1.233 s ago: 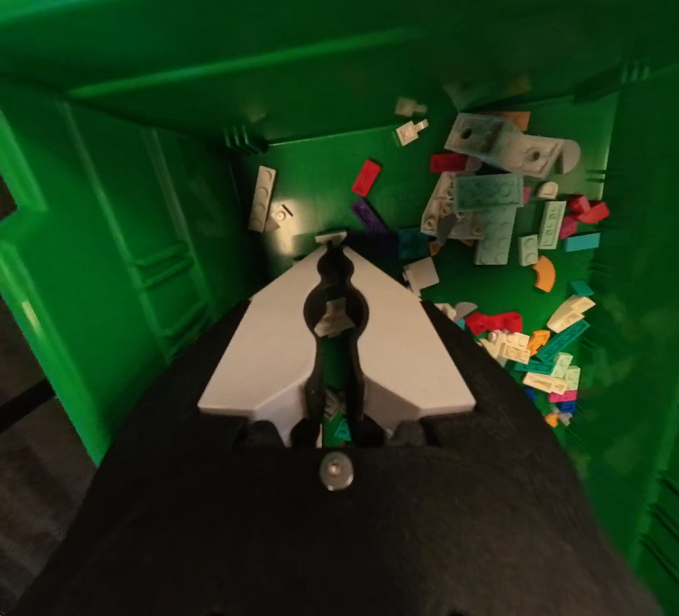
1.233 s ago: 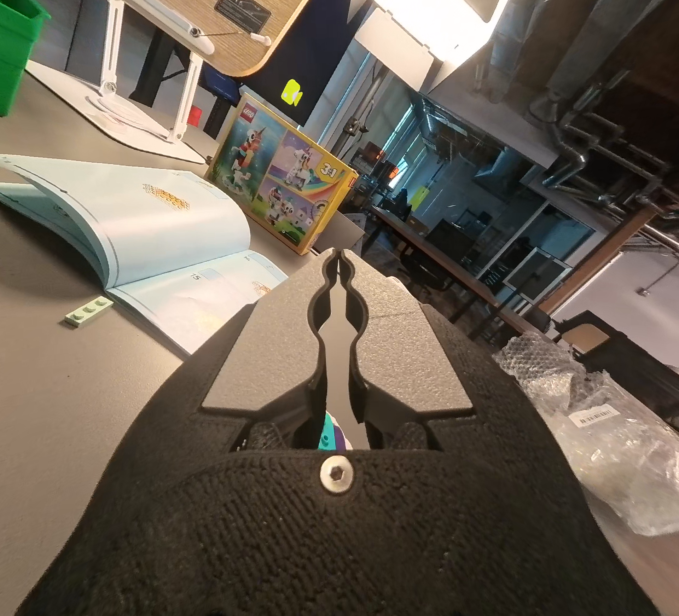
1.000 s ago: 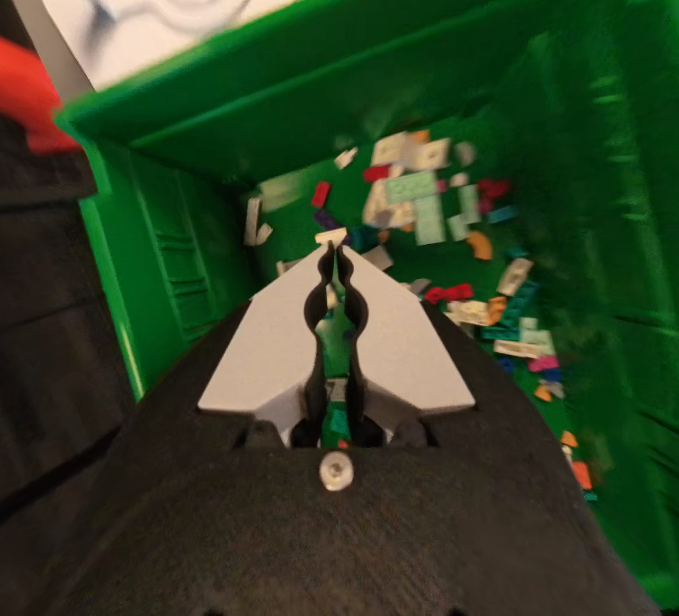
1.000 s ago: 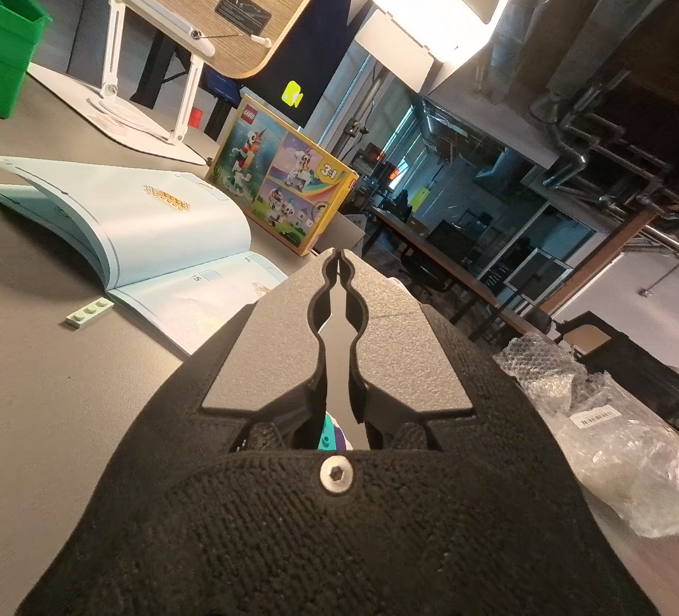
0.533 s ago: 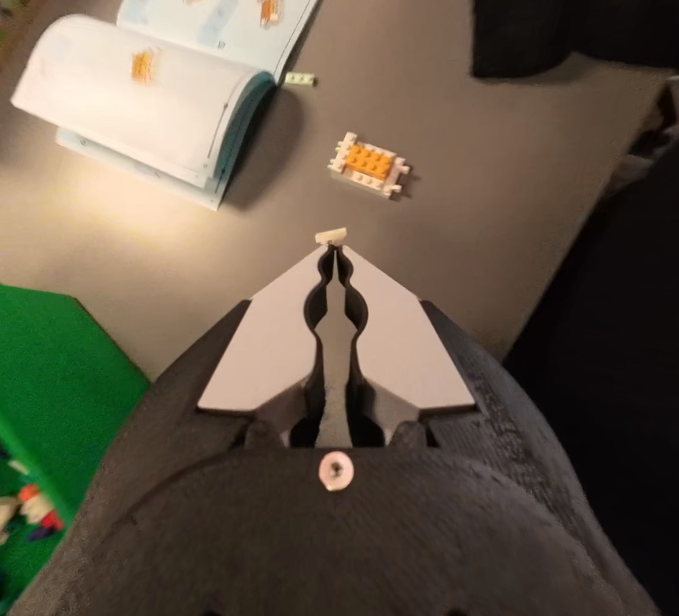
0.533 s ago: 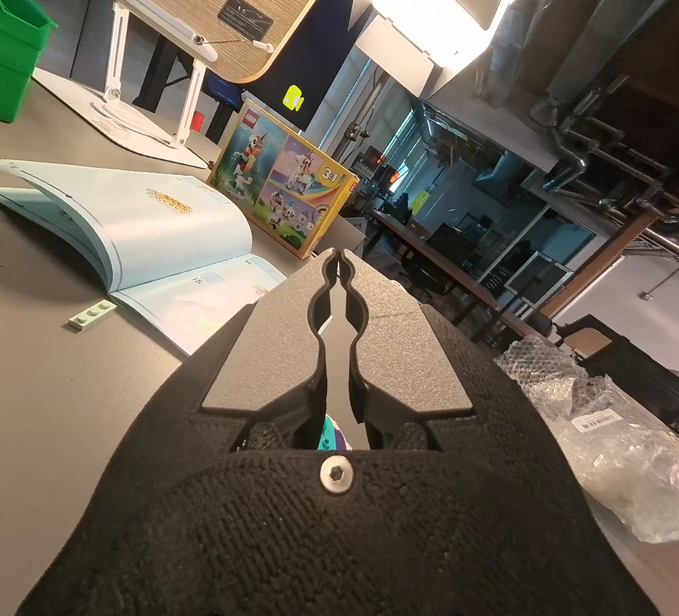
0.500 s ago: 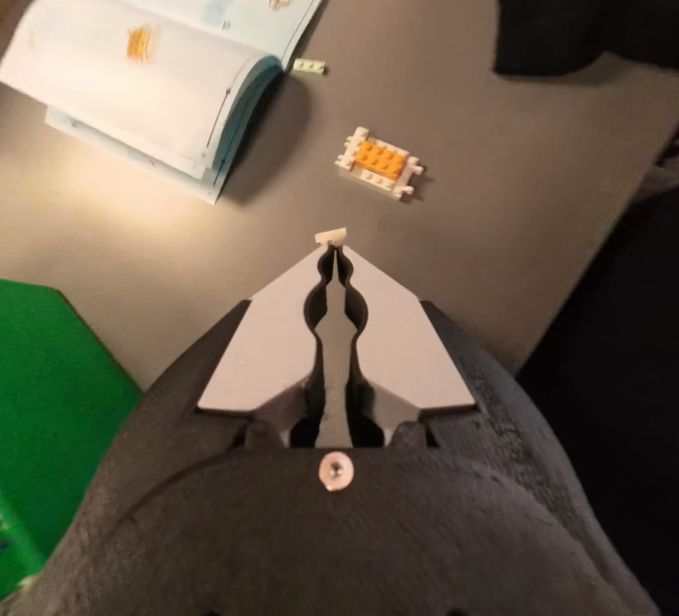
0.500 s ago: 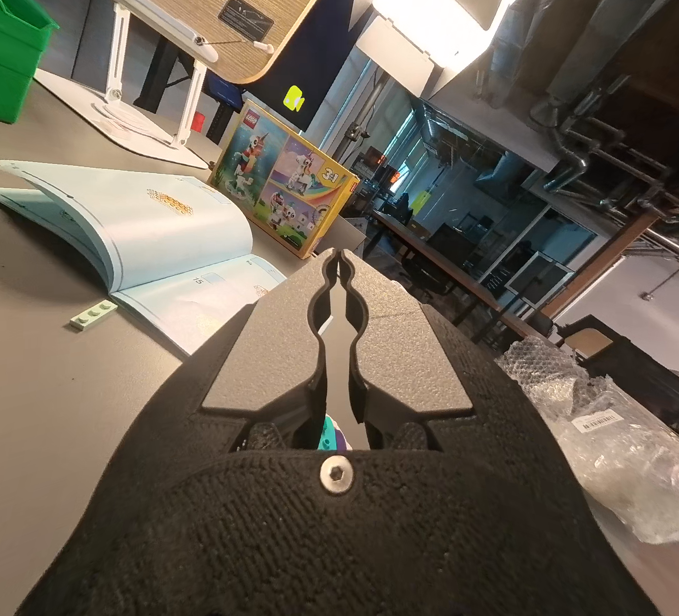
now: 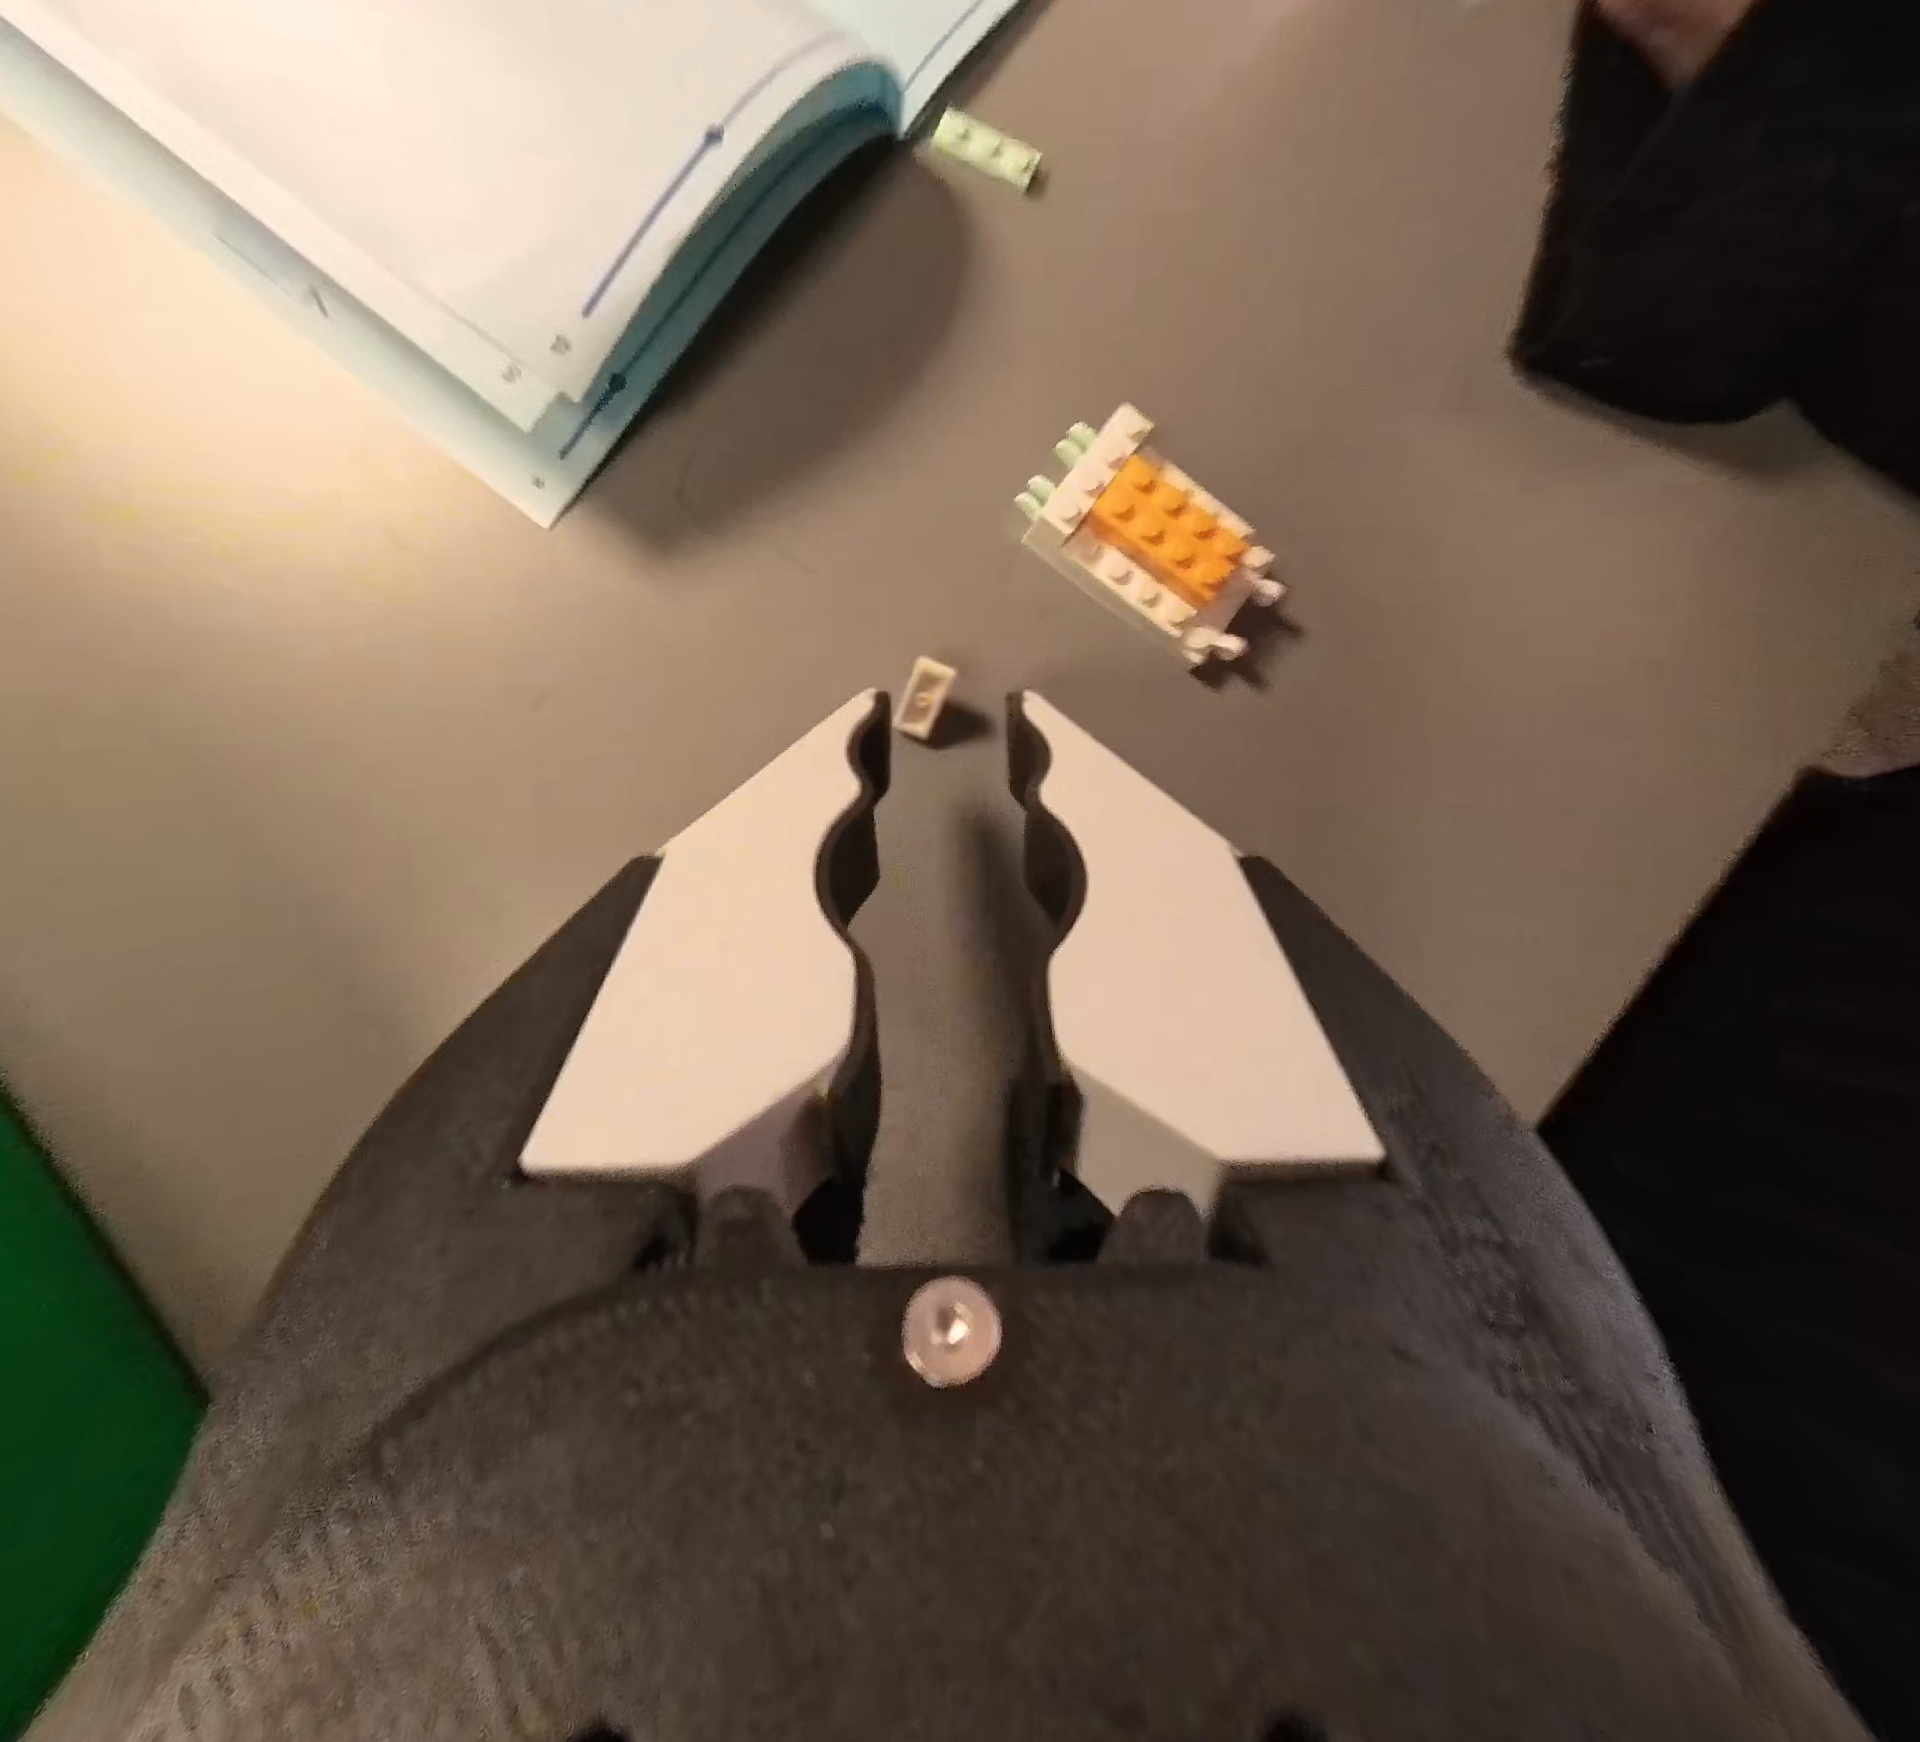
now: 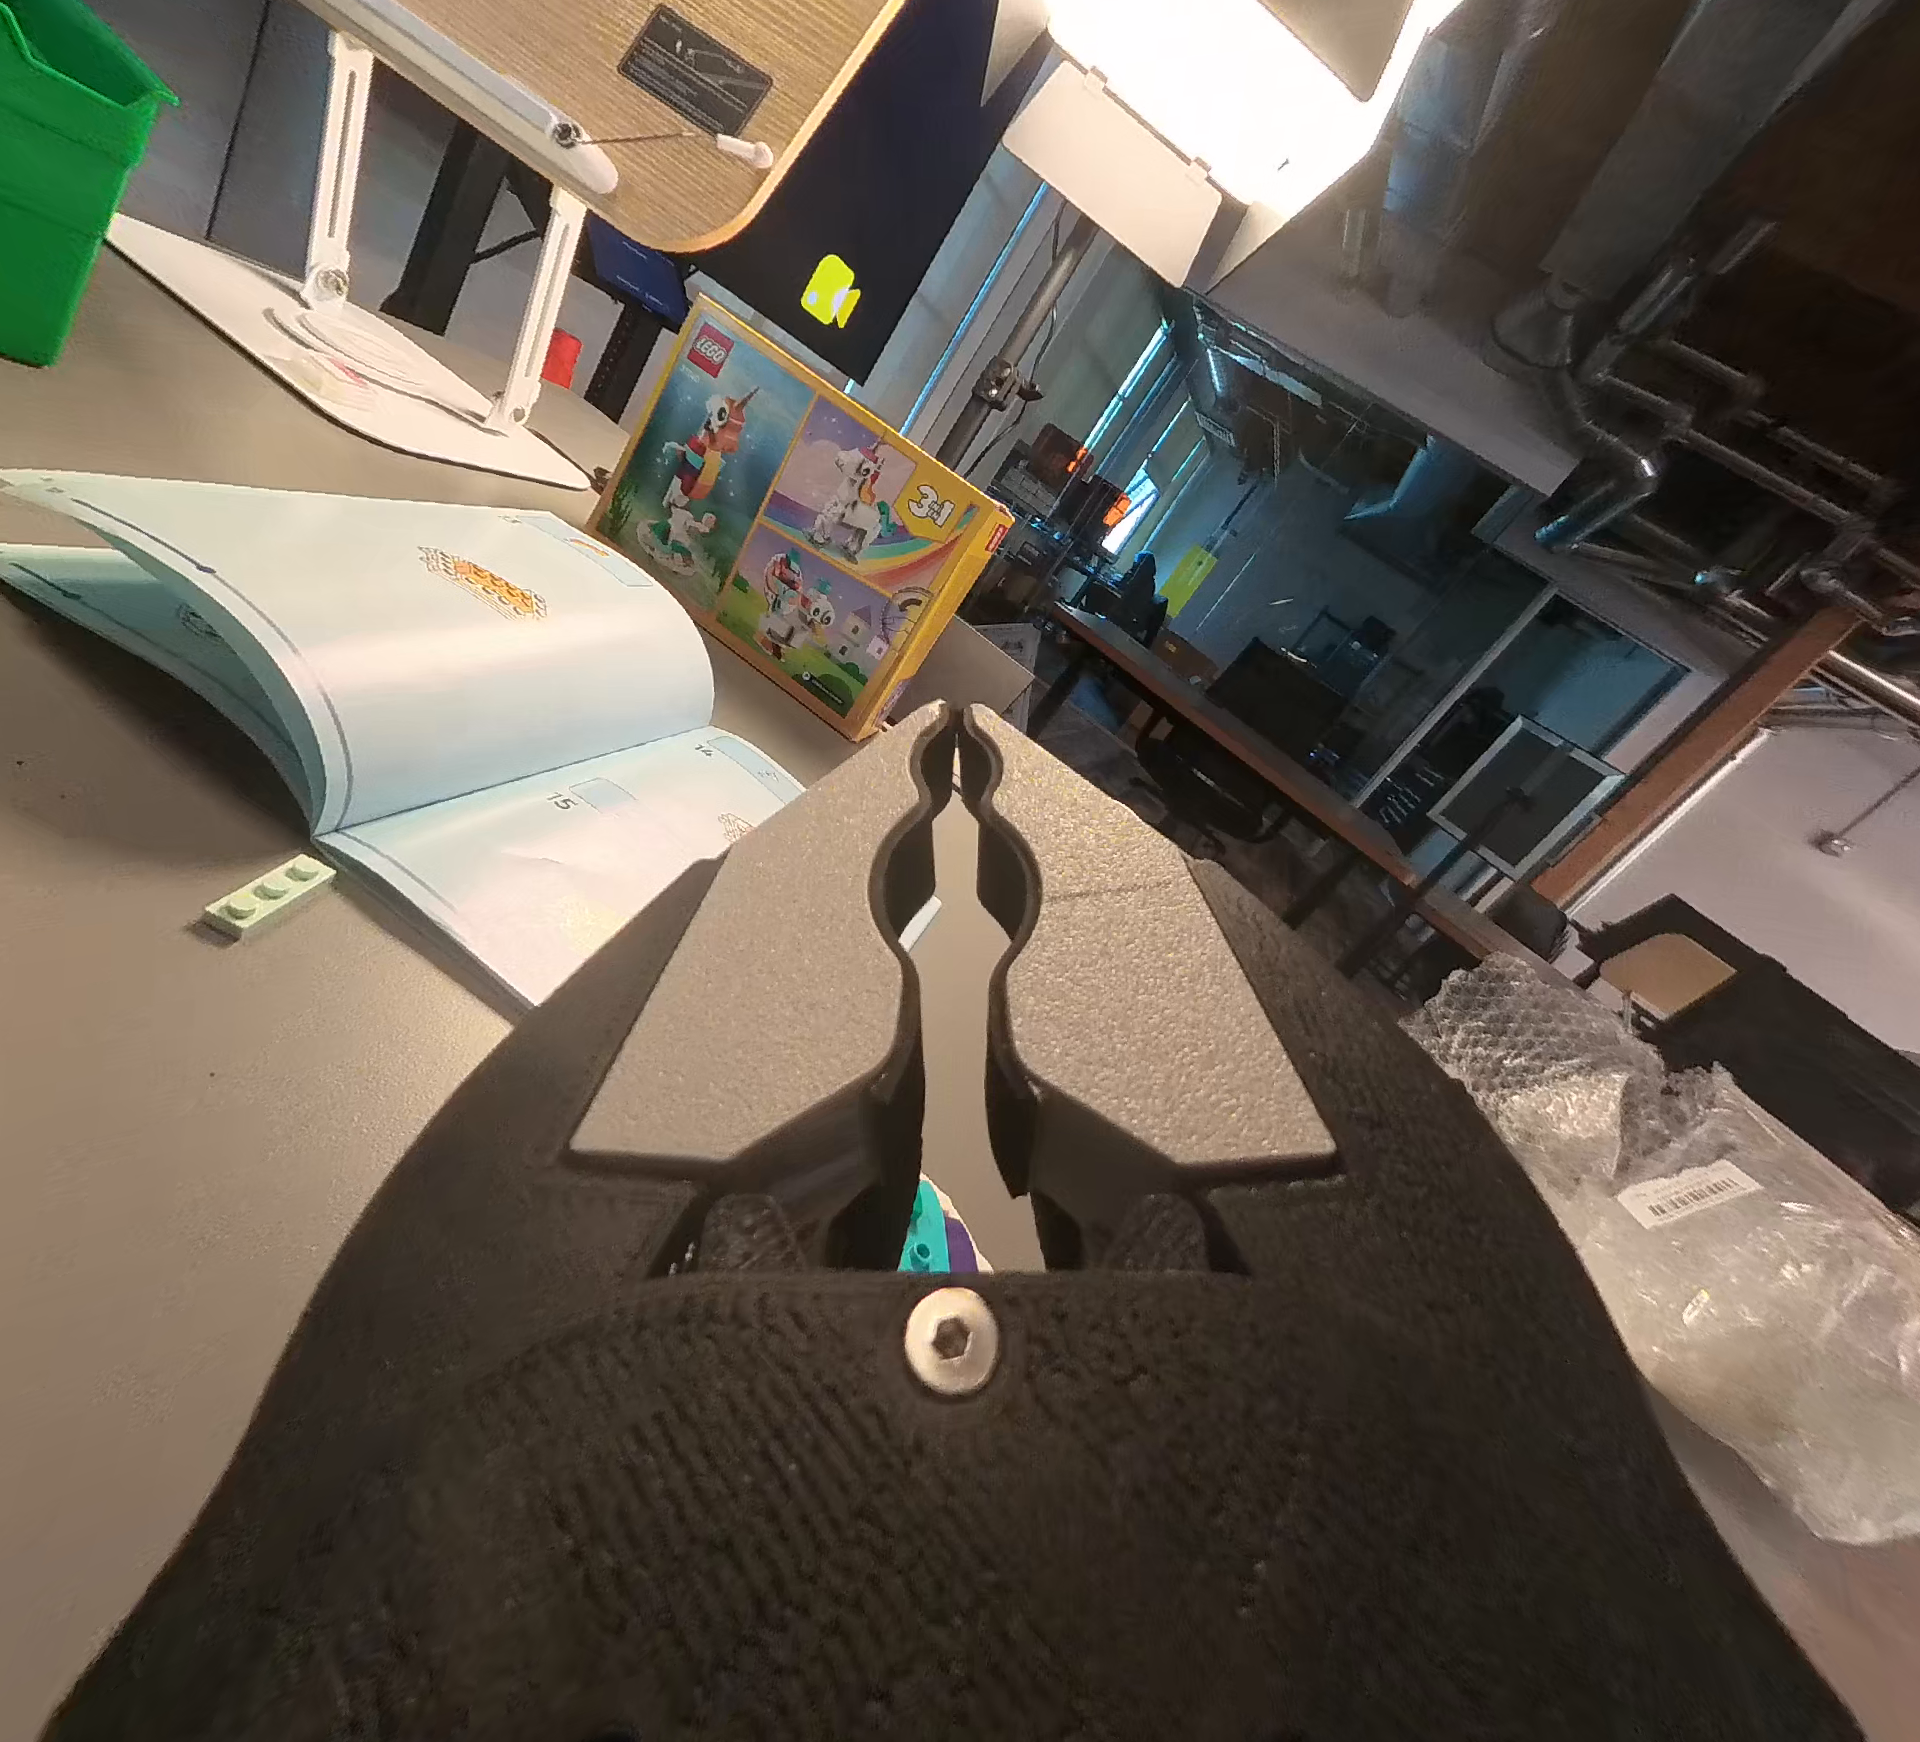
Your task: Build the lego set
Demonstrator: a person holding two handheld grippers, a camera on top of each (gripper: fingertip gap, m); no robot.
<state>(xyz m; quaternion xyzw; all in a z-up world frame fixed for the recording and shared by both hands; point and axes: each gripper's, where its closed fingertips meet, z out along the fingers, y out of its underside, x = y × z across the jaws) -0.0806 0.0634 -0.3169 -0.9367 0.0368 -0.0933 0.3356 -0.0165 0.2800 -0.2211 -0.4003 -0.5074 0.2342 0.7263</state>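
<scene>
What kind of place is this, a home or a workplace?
Probably a workshop or lab, not a home: bare pipes overhead, rows of long work tables behind, and a lit panel lamp over the grey table.

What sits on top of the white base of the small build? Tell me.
An orange studded brick sits on the white base, with pale green bits at one end. What lies underneath is hidden.

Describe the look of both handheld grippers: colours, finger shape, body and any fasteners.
The left gripper has light grey wedge-shaped fingers with wavy black inner edges, on a rough black body with one silver screw. The right gripper has the same shape, but with dark grey textured fingers and a silver hex screw. No cables show.
</scene>
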